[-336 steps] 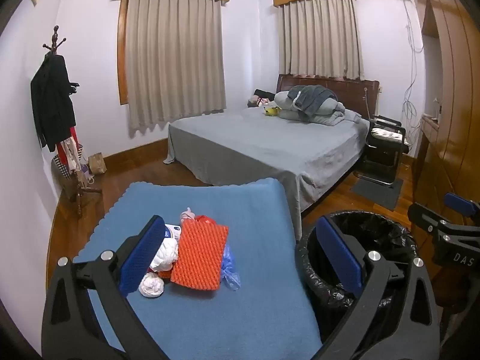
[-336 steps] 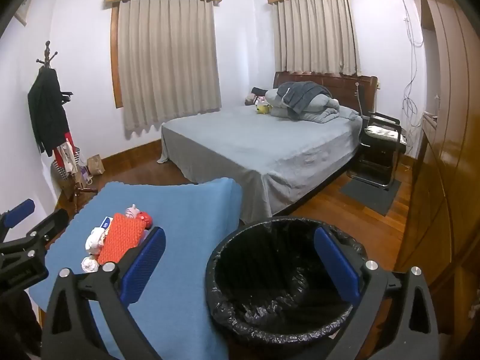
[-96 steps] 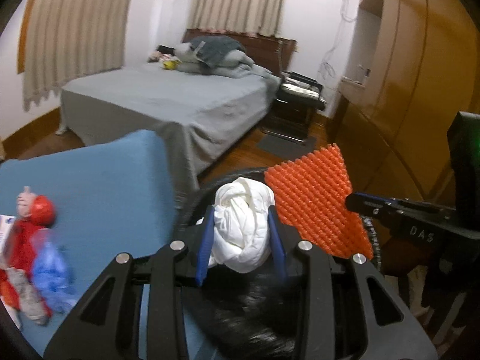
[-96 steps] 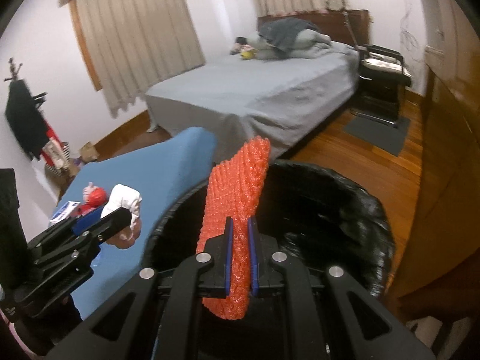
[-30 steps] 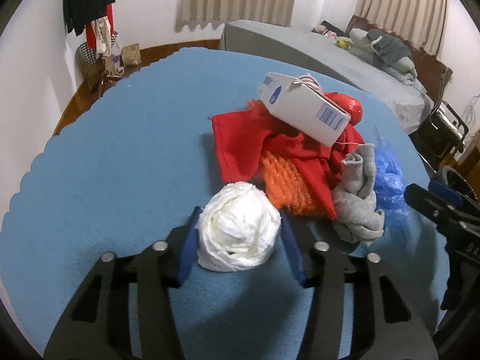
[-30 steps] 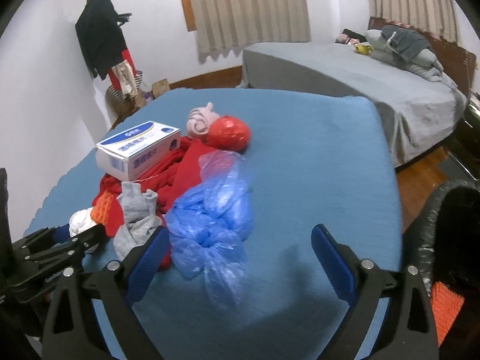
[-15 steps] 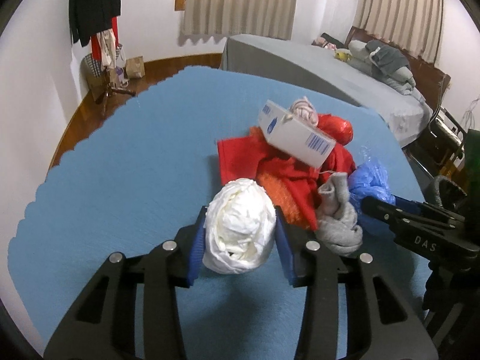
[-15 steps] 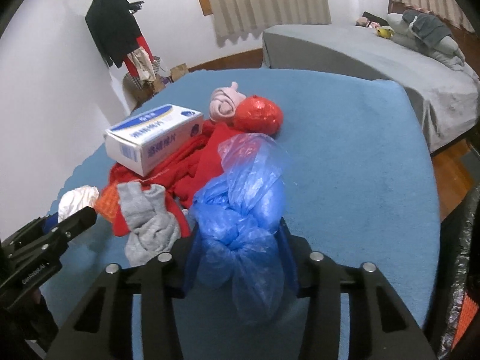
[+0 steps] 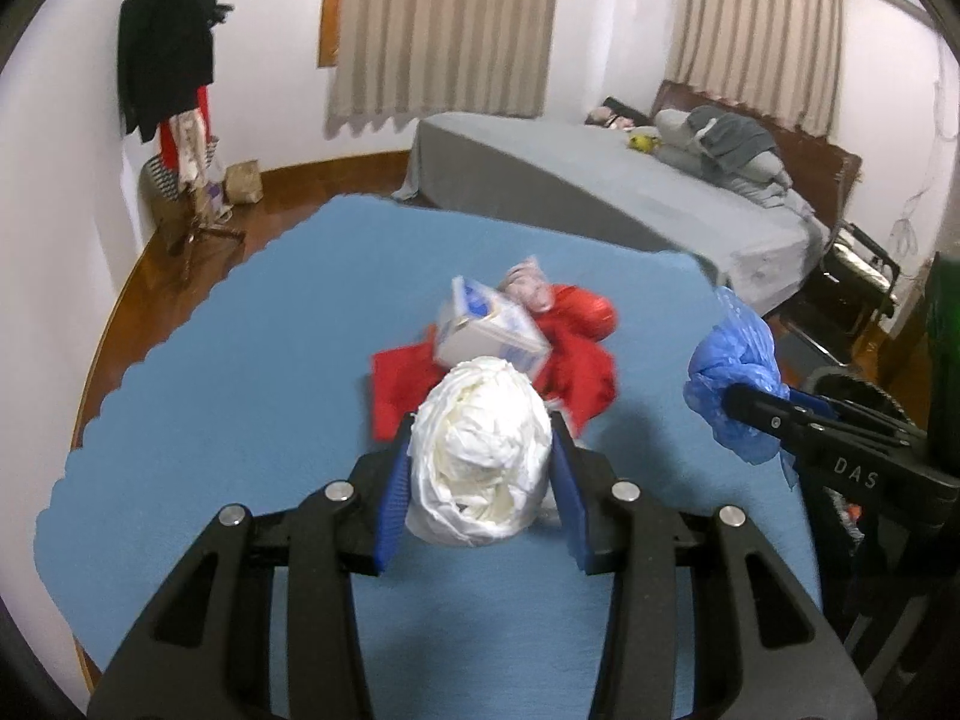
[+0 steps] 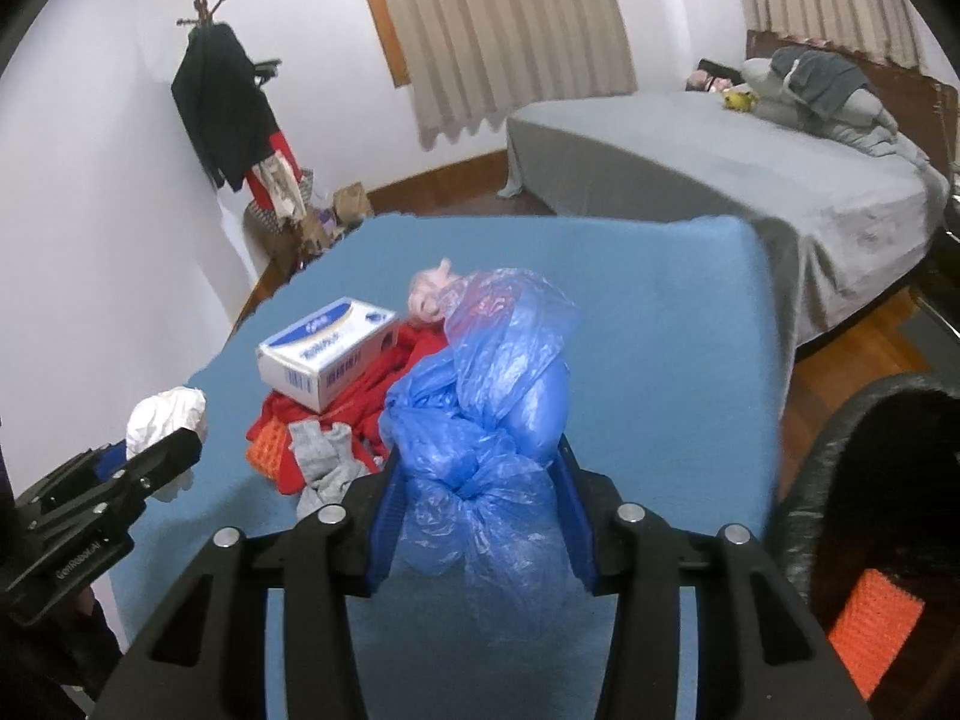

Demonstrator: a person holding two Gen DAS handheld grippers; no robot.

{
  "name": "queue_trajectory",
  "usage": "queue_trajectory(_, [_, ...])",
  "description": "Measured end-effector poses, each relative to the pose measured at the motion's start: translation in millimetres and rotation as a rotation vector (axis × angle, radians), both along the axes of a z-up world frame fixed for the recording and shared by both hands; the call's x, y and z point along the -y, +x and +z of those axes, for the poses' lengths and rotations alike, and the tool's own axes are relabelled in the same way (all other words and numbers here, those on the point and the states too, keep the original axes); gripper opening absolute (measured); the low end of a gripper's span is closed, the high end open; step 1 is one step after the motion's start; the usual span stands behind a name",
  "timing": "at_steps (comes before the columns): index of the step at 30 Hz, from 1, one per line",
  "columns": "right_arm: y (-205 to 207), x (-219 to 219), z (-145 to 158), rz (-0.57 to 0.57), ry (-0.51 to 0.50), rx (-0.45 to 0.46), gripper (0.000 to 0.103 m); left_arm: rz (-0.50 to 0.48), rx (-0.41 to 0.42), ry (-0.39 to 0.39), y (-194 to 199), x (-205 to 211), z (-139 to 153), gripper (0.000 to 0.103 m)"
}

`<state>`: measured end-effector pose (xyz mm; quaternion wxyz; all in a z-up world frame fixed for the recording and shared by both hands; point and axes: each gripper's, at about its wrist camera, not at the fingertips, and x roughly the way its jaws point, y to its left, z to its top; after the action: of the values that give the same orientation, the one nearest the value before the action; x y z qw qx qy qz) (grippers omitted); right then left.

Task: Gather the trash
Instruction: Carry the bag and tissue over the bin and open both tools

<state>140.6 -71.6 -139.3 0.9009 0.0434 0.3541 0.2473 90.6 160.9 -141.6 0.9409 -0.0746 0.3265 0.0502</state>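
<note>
Now left gripper [image 9: 480, 474] jaws clamped on white wad [image 9: 483, 456], right gripper [image 10: 480, 510] jaws on blue bag [image 10: 486, 420].

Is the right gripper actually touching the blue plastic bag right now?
Touching. In the right wrist view the right gripper has both blue pads pressed into the blue plastic bag, which bulges between them.

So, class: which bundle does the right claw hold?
The blue plastic bag, knotted and translucent, in the right claw; the white wad is in the left.
</note>
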Motion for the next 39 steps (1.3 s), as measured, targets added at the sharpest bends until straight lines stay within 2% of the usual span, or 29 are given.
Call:
queue_trajectory(8, [-18.1, 46.8, 30.0, -0.074, 0.027, 0.064, 0.045, -0.092, 0.062, -0.007, 7.1, 44.1, 23.1, 0.041])
queue_trajectory(17, [-36.8, 106.9, 51.3, -0.178, 0.036, 0.115, 0.045, -0.223, 0.102, -0.023, 19.2, 103.7, 35.6, 0.041])
queue_trajectory(30, [-54.9, 189.3, 47.1, -0.358, 0.007, 0.119, 0.045, -0.431, 0.115, -0.043, 34.0, 191.2, 34.5, 0.041])
queue_trajectory(39, [-66.9, 255.0, 25.3, -0.508, -0.024, 0.073, 0.045, -0.583, 0.085, -0.053, 49.9, 261.3, 19.3, 0.041])
